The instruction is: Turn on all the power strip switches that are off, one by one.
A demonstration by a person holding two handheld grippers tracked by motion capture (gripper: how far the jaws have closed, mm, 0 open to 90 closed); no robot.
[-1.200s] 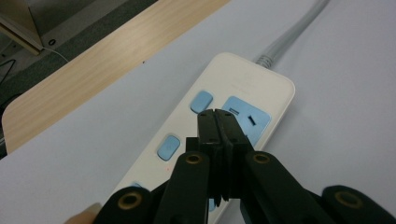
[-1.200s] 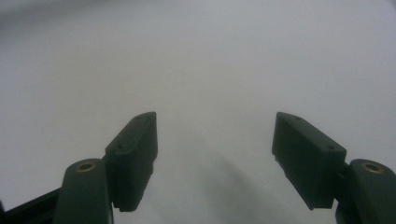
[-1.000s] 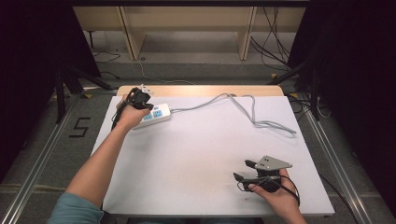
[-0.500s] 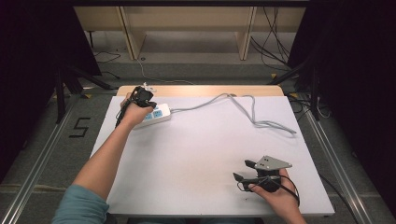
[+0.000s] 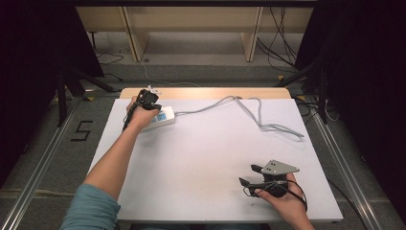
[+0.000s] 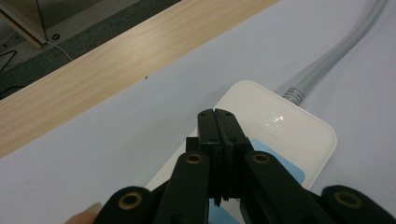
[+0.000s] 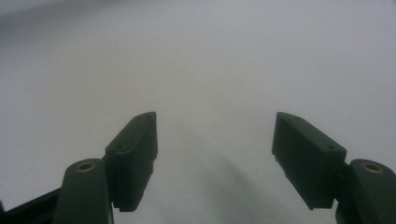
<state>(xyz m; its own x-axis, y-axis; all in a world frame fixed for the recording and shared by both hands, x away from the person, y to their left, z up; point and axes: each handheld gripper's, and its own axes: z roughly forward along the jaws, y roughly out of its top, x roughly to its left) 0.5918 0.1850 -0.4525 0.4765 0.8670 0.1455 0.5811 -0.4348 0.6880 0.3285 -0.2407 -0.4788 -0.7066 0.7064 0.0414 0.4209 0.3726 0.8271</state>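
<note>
Left gripper [image 6: 218, 116] pressed together over white rounded plastic power strip [image 6: 275, 126]; right gripper [image 7: 215, 154] spread, empty.

Power strip with blue label lay at far left of white table sheet [image 5: 210, 158], beside the light wood table edge [image 6: 116, 65], its grey cable [image 5: 249, 108] trailing right. Left jaws were shut flat, nothing between them, tips over the strip's top; contact hard to tell. Right gripper sat near the front right corner, well apart from the strip, jaws wide over bare sheet.

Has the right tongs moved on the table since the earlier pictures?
No. The right tongs rest at the same spot near the table's front right corner, the jaws open.
</note>
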